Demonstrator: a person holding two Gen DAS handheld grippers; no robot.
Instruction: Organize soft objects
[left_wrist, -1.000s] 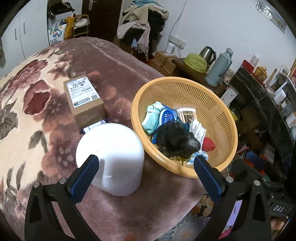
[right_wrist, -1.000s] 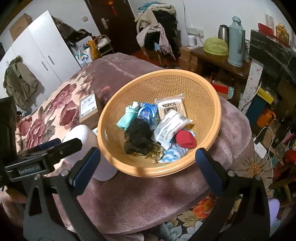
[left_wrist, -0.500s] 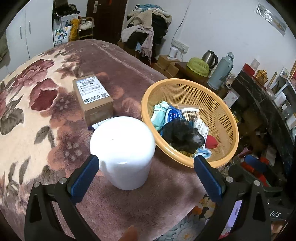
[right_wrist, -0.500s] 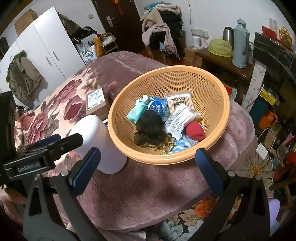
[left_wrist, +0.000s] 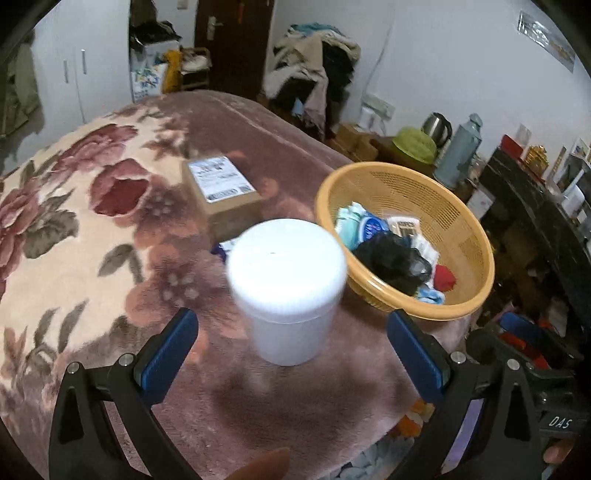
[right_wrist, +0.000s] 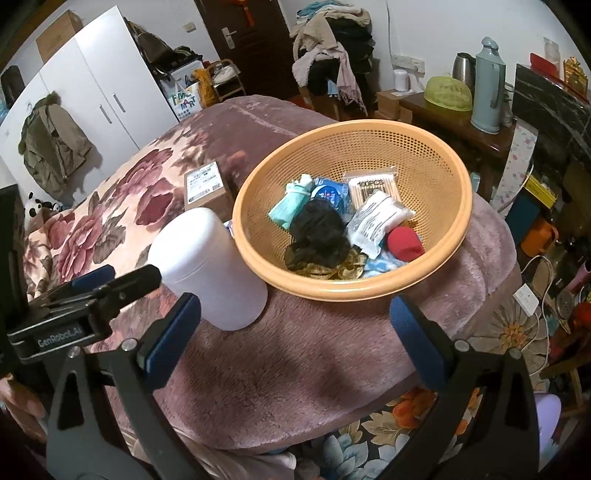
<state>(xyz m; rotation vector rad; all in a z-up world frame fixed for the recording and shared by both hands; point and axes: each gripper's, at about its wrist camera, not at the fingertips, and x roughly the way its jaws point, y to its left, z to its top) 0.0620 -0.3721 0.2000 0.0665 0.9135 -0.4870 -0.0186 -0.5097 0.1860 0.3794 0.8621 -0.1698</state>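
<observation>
Farthest left on the floral blanket (left_wrist: 66, 229) sits the cardboard box (left_wrist: 221, 192), and nearer you the white lidded tub (left_wrist: 288, 284) stands upright. Over the last second it has slid from under your left gripper (left_wrist: 291, 347) toward mid-frame and shrunk, so you have pulled that gripper up and back. Its jaws are spread wide with nothing between them, the tub well clear of both pads.

To the right, touching the tub's side, the orange basket (right_wrist: 436, 155) holds the soft things: a black bundle (right_wrist: 317, 236), teal cloth (right_wrist: 291, 206), white pack (right_wrist: 376, 221) and red piece (right_wrist: 404, 243). None has shifted. Your right gripper (right_wrist: 295, 332) also gapes empty, short of the basket's near rim.

Retreating commits you to nothing; both tools stay free for either container.
</observation>
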